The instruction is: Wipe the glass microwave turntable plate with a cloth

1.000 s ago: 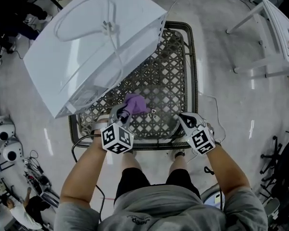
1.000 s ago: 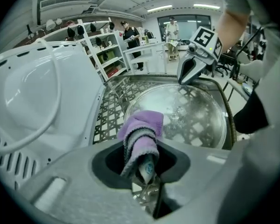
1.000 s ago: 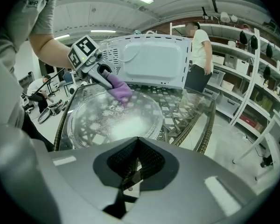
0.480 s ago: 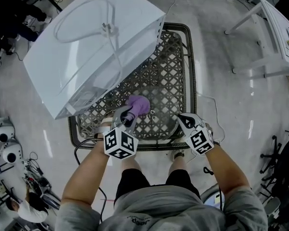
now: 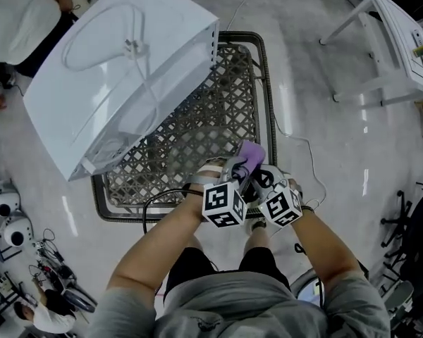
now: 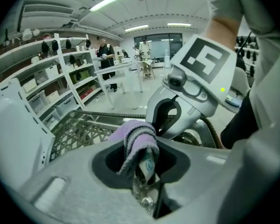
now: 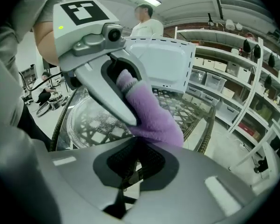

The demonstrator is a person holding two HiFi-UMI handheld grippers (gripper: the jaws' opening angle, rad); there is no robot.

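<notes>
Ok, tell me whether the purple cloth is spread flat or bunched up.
Bunched up: the purple fleece cloth sits folded into a thick wad, clamped in the left gripper.

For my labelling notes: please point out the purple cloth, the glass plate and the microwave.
purple cloth (image 7: 154, 118), right gripper view, fuzzy middle.
glass plate (image 7: 91, 120), right gripper view, bare middle.
microwave (image 5: 113, 83), head view, casing.

The left gripper (image 5: 241, 173) has carried the purple cloth (image 5: 251, 153) from the plate's (image 7: 91, 120) middle to its 3 o'clock rim, close beside the right gripper (image 5: 262, 178).
</notes>
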